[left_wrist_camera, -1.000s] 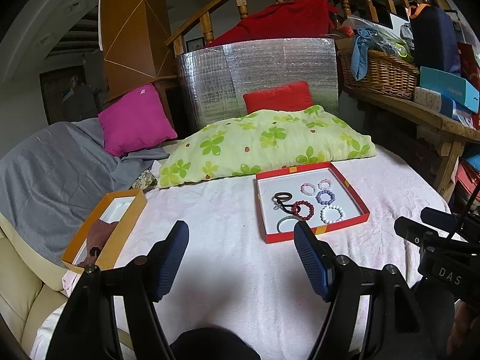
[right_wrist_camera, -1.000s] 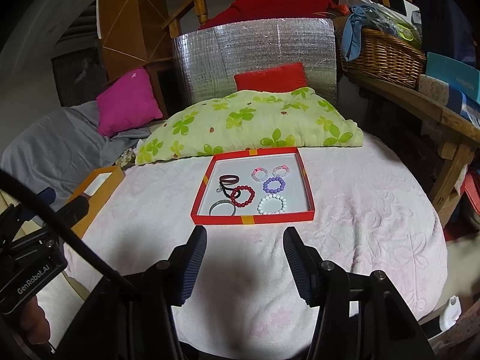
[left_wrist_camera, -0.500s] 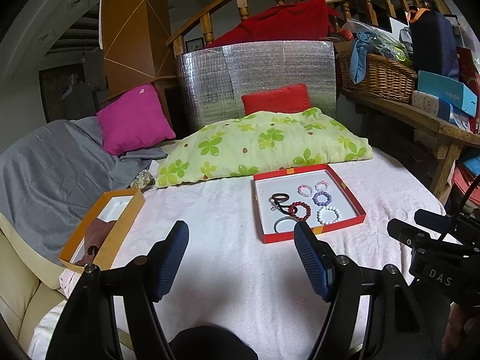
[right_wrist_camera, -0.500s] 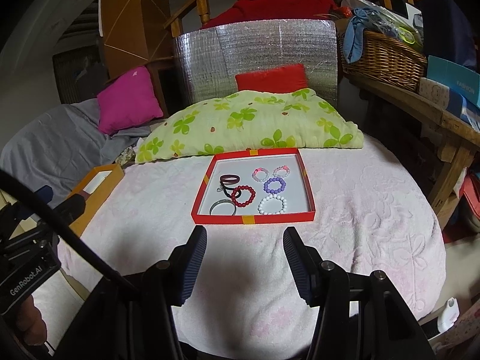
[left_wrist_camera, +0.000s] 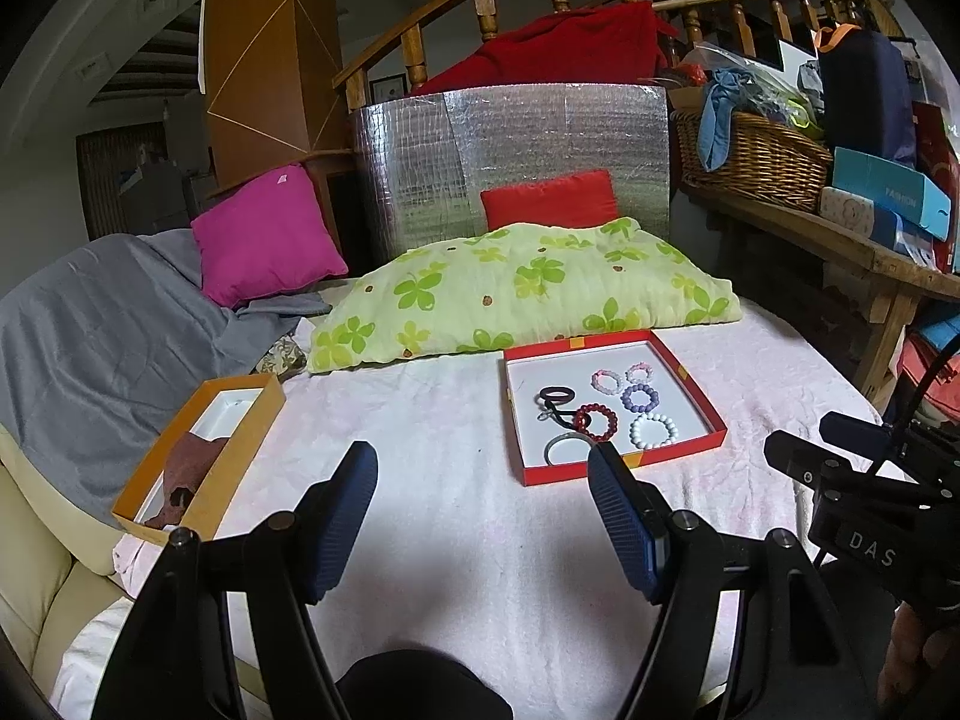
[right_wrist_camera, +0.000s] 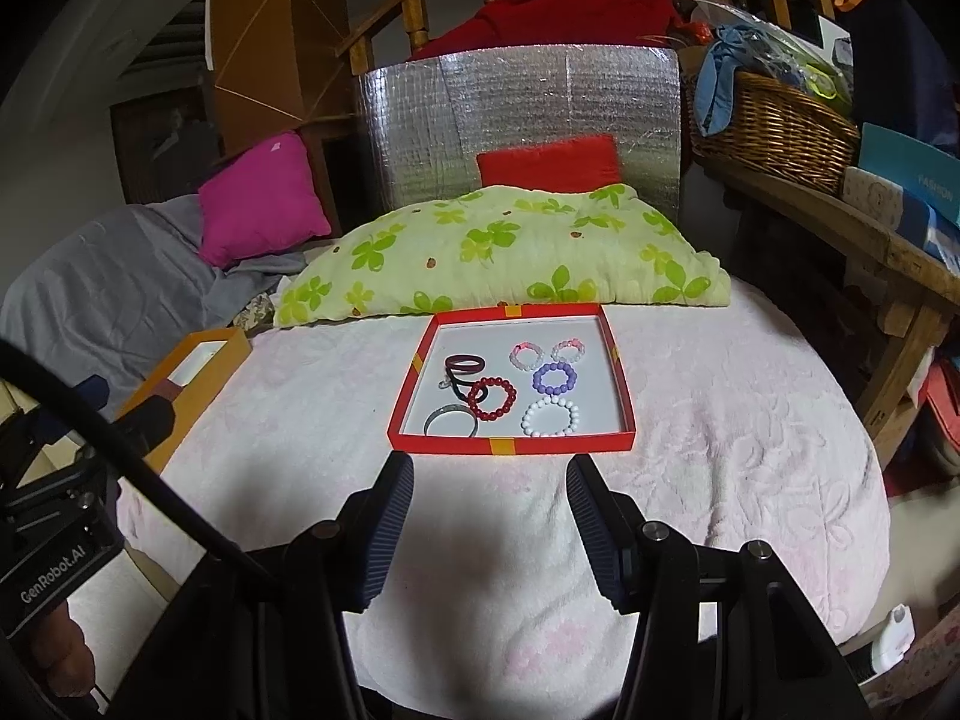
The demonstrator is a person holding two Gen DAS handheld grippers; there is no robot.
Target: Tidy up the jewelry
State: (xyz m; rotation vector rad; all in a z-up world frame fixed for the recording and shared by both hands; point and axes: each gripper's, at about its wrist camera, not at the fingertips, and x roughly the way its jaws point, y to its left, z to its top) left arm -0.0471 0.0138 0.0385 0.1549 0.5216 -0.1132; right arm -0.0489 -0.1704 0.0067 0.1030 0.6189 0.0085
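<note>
A red tray (left_wrist_camera: 705,396) (right_wrist_camera: 510,446) lies on the pink-white blanket and holds several bracelets: a red bead one (left_wrist_camera: 595,421) (right_wrist_camera: 492,398), a white bead one (left_wrist_camera: 654,430) (right_wrist_camera: 550,417), a purple bead one (left_wrist_camera: 640,398) (right_wrist_camera: 552,376) and a grey bangle (left_wrist_camera: 567,447) (right_wrist_camera: 450,420). An orange box (left_wrist_camera: 249,450) (right_wrist_camera: 204,387) with a dark red pouch (left_wrist_camera: 189,468) sits at the left. My left gripper (left_wrist_camera: 483,468) hovers open and empty short of the tray. My right gripper (right_wrist_camera: 491,477) stands open and empty just before the tray's near edge.
A green flowered pillow (left_wrist_camera: 522,294) lies behind the tray, a magenta cushion (left_wrist_camera: 267,234) on a grey cover at the left. A wooden bench (left_wrist_camera: 870,246) with a wicker basket (left_wrist_camera: 756,159) and boxes runs along the right. The blanket's edge drops off at right.
Both views shifted only slightly; the tray and jewelry lie as before and both grippers keep the same opening.
</note>
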